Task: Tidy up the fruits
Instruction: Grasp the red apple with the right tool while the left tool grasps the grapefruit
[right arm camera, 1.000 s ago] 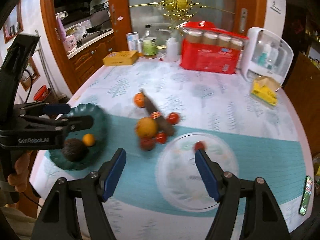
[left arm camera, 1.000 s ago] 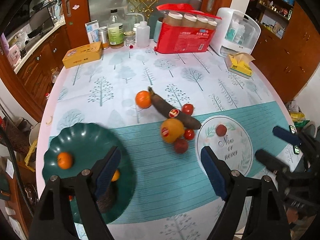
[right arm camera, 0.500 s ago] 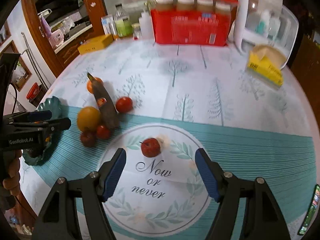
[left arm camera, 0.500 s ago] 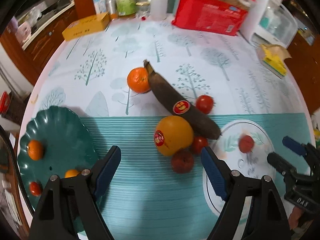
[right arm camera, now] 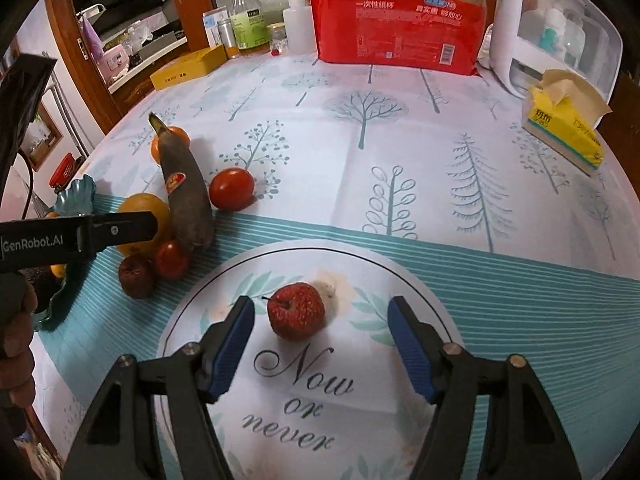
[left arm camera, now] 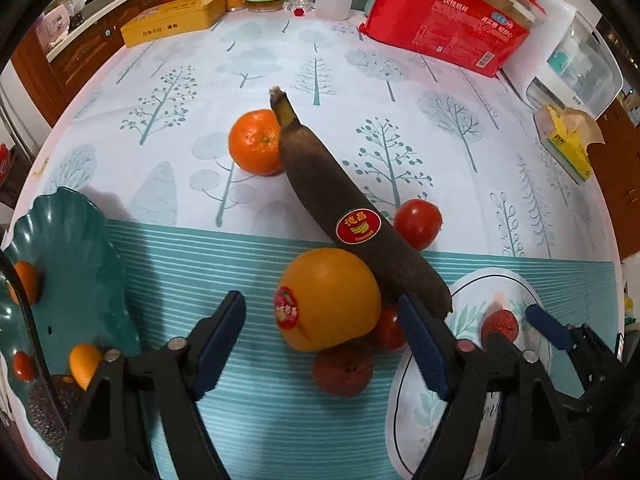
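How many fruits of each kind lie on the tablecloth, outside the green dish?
Banana: 1
Oranges: 2
Tomatoes: 2
Rough-skinned red fruits: 2
Total: 7

Bare tablecloth (right arm camera: pixel 460 216) lies wide open right of the small red fruit (right arm camera: pixel 296 311); leftward, the blackened banana (left arm camera: pixel 360 232), big orange (left arm camera: pixel 328 300) and tomatoes crowd together, blocking passage.

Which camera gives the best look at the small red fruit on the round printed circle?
The right wrist view: the red fruit sits unobstructed near centre. In the left wrist view the fruit is small, blurred and partly hidden.
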Demonstrator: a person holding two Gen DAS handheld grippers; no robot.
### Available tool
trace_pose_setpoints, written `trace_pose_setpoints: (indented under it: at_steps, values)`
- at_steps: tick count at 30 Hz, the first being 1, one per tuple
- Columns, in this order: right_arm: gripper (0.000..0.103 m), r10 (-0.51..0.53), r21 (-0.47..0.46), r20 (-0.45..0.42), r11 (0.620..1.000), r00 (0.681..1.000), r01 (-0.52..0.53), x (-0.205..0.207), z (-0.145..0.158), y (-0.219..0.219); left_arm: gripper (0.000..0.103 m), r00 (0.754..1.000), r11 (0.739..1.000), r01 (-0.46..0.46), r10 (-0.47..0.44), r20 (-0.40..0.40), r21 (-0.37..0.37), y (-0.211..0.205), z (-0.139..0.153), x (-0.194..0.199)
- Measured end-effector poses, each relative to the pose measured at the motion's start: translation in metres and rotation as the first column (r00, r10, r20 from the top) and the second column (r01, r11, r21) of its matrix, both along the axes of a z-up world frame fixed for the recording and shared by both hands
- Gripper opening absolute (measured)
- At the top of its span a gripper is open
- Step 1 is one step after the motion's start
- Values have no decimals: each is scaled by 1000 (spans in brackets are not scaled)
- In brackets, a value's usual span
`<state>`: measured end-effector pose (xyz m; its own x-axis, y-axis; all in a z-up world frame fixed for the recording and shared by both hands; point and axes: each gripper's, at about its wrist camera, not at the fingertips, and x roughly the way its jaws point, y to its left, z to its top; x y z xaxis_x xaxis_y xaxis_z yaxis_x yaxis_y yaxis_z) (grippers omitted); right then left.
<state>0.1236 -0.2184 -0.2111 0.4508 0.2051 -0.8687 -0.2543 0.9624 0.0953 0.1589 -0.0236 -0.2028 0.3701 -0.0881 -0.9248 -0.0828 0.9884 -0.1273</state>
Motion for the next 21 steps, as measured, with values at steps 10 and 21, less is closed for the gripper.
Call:
trace_pose_setpoints:
  at_steps: [10, 21]
  values:
    - [36, 16, -28, 24, 999, 1000, -15, -1, -7, 5, 57, 1000, 997, -9, 11, 29, -73, -2, -6, 3]
    - [31, 10, -32, 13, 999, 1000, -10, 0, -6, 5, 53, 1000, 995, -14, 14, -2, -100, 4, -16, 2]
